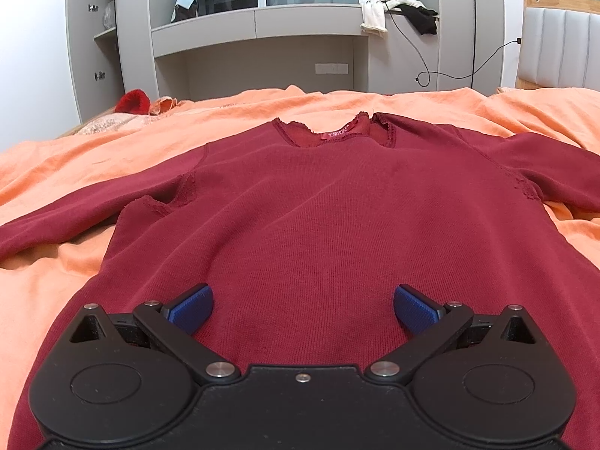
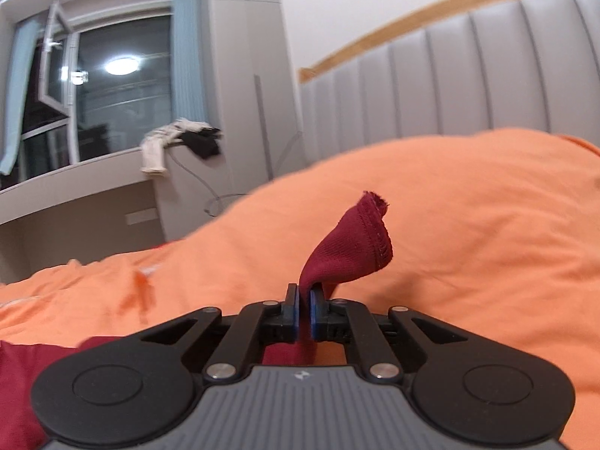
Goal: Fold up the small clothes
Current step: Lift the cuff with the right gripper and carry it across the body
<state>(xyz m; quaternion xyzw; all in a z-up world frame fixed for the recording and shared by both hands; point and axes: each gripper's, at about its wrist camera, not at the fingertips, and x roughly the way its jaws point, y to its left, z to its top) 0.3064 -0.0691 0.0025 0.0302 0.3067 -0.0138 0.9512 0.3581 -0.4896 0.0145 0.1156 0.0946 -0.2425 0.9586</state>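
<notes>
A dark red long-sleeved top (image 1: 300, 206) lies flat on the orange bedspread (image 1: 412, 105), neckline away from me, sleeves spread to both sides. My left gripper (image 1: 303, 309) is open, its blue pads low over the top's lower body, holding nothing. My right gripper (image 2: 304, 311) is shut on a sleeve end of the red top (image 2: 352, 251), whose cuff sticks up past the fingertips above the orange bedspread (image 2: 468, 225). More red cloth (image 2: 22, 367) shows at the lower left of the right wrist view.
A grey wall unit with window ledge (image 1: 258, 22) stands past the bed; pale and black clothes (image 1: 397, 11) and a cable hang from it. A red item (image 1: 133, 101) lies at the bed's far left. A padded grey headboard (image 2: 468, 86) is on the right.
</notes>
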